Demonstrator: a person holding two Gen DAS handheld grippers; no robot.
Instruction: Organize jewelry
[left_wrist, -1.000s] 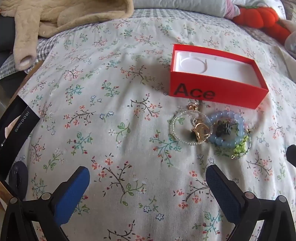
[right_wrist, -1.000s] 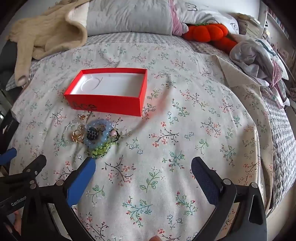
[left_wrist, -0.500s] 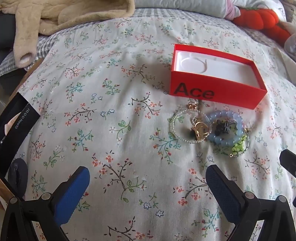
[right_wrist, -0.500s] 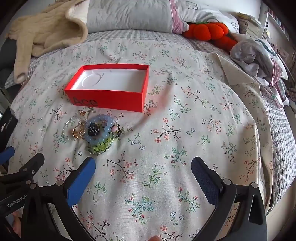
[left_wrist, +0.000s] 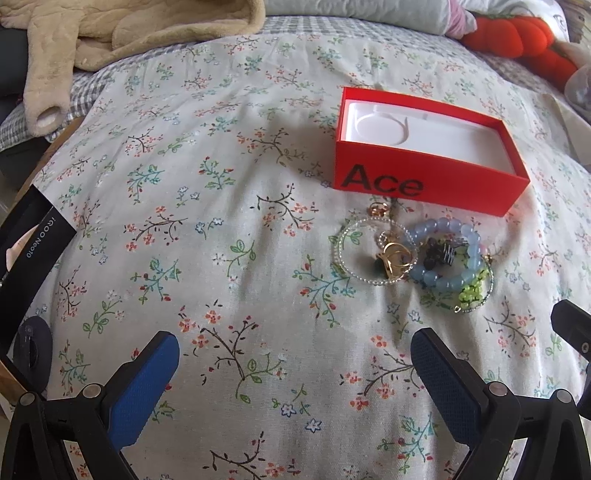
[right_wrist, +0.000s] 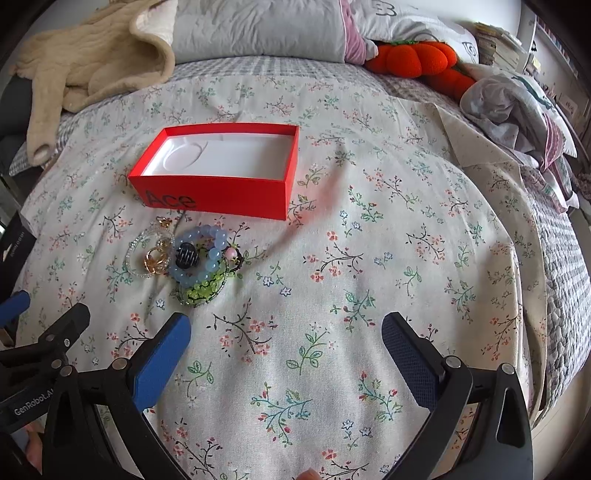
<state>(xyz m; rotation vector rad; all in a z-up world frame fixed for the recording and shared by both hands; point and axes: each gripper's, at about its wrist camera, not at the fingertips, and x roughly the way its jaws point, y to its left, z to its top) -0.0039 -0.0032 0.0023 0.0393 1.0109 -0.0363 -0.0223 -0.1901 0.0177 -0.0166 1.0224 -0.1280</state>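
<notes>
An open red box (left_wrist: 428, 155) marked "Ace", with a white empty insert, sits on the floral bedspread; it also shows in the right wrist view (right_wrist: 218, 170). Just in front of it lies a pile of jewelry: a clear bead bracelet (left_wrist: 347, 254), a gold piece (left_wrist: 391, 258), a blue bead bracelet (left_wrist: 447, 273) around a black clip (left_wrist: 439, 253), and a green bead piece (left_wrist: 472, 291). The pile shows in the right wrist view (right_wrist: 184, 262) too. My left gripper (left_wrist: 295, 369) is open and empty, nearer than the pile. My right gripper (right_wrist: 286, 350) is open and empty, right of the pile.
A beige fleece garment (right_wrist: 92, 70) and grey pillow (right_wrist: 258, 29) lie at the head of the bed. Orange plush pumpkins (right_wrist: 417, 59) and crumpled clothes (right_wrist: 517, 110) are at the back right. A black box (left_wrist: 26, 258) stands at the bed's left edge.
Both grippers have drifted slightly closer to the box and jewelry; the scene has shifted a little in both views. Both stay open and empty. Nothing on the bed has moved.
</notes>
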